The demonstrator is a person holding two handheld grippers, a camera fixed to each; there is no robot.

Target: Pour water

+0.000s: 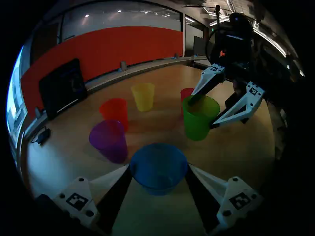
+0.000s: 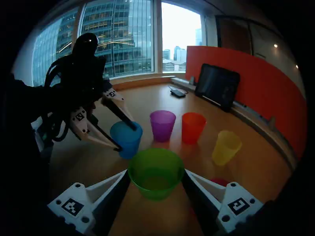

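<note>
Blue cup [image 1: 158,175] is being clamped between the left gripper's [image 1: 158,169] fingers over the bench [image 1: 236,149]; the right gripper's [image 2: 156,174] fingers are clamping the green cup [image 2: 156,181], just beside it, both upright.

Wooden table [image 1: 236,149], light brown. Upright on it: purple cup [image 1: 109,140], orange cup [image 1: 115,112] just behind, yellow cup [image 1: 143,96] farther back, red cup [image 1: 186,94] partly hidden. Green cup [image 1: 199,118], blue cup [image 1: 158,167]: contact with table unclear. Dark screen [image 1: 63,87] propped at table edge, small dark device [image 1: 42,136] with cable near it
</note>
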